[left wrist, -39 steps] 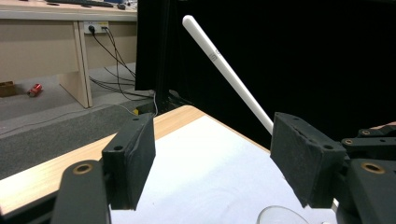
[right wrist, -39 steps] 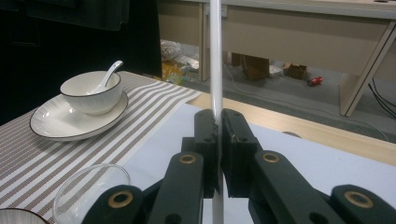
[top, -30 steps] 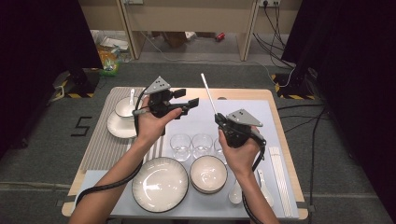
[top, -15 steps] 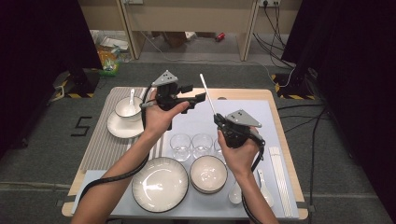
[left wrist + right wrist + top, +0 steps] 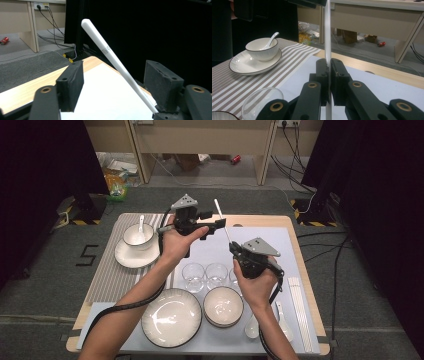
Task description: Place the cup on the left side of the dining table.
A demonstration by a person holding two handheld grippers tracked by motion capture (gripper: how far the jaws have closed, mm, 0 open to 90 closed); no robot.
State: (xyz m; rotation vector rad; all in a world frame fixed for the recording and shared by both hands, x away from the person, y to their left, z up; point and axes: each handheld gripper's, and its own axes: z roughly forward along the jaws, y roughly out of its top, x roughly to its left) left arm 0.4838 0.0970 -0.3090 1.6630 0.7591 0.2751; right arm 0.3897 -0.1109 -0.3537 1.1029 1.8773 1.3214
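My right gripper [image 5: 234,248] is shut on the lower part of a long white chopstick [image 5: 221,221], which rises up and away from it above the table. In the right gripper view the jaws [image 5: 329,67] pinch the chopstick [image 5: 327,32] upright. My left gripper [image 5: 216,225] is held level at the chopstick's upper half. In the left gripper view its jaws [image 5: 116,80] stand apart with the chopstick [image 5: 112,58] slanting between them, close to the right-hand pad [image 5: 162,82]. These jaws have just been closing a little, and the two pads do not press on the chopstick.
A small bowl with a spoon [image 5: 138,235] sits on a plate [image 5: 131,259] on the striped mat at the left. Two glasses [image 5: 193,275] stand mid-table. Near the front are a large plate [image 5: 171,317], a bowl [image 5: 222,306] and spoons [image 5: 252,327]. More chopsticks [image 5: 298,305] lie at the right.
My left gripper has moved right, from above the bowl's side to the chopstick, and its jaws now stand around the stick. The right gripper has kept still.
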